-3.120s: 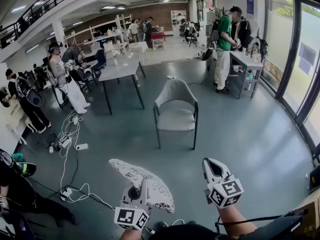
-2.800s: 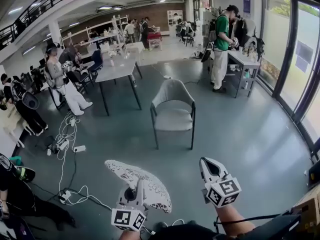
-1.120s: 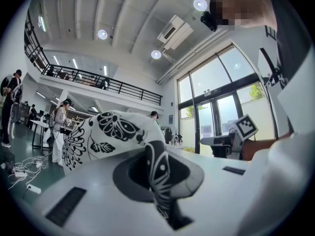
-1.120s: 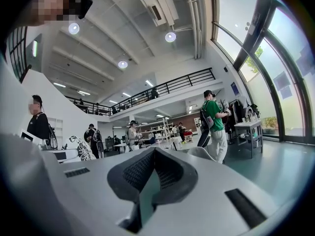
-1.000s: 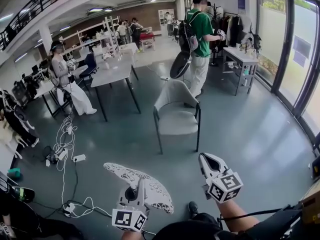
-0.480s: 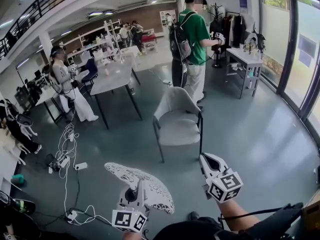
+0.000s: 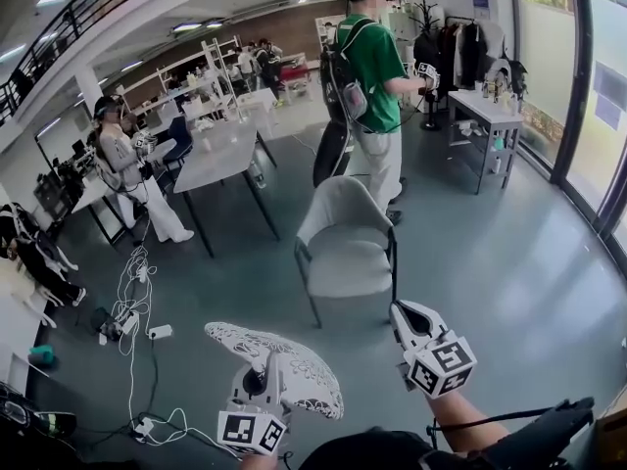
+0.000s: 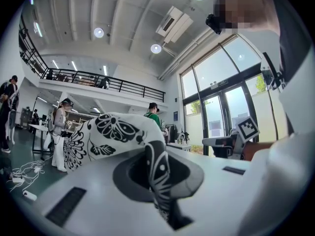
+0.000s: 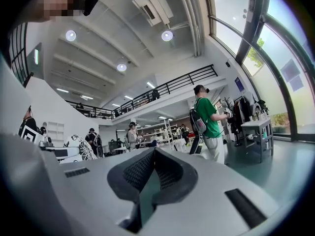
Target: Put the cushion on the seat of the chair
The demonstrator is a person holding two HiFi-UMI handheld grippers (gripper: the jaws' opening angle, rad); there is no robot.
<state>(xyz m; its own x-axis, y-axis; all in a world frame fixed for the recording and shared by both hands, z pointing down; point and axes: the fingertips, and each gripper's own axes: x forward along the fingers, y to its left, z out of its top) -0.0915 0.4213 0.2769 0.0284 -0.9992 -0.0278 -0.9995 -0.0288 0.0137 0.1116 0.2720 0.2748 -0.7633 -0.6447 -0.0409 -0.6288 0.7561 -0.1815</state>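
Observation:
A black-and-white patterned cushion (image 7: pixel 284 362) hangs in my left gripper (image 7: pixel 262 378), low in the head view; the jaws are shut on a fold of its cloth. The left gripper view shows that fold pinched in my left gripper (image 8: pixel 156 157), with the cushion (image 8: pixel 110 134) bulging up and to the left. My right gripper (image 7: pixel 405 314) is level beside it, shut and holding nothing; in its own view the right gripper (image 9: pixel 153 152) has its tips together. The grey padded chair (image 7: pixel 345 253) stands ahead on the floor, its seat bare, well beyond both grippers.
A person in a green shirt (image 7: pixel 374 67) with a backpack stands just behind the chair. A grey table (image 7: pixel 223 153) is at the left rear, with a person in white (image 7: pixel 125 160) by it. Cables (image 7: pixel 132 292) lie on the floor at left. A side table (image 7: pixel 490 116) stands by the glass wall.
The chair has come nearer in the head view, and the person in green has walked closer behind it. Both grippers hold their places in the picture, the cushion still in the left one.

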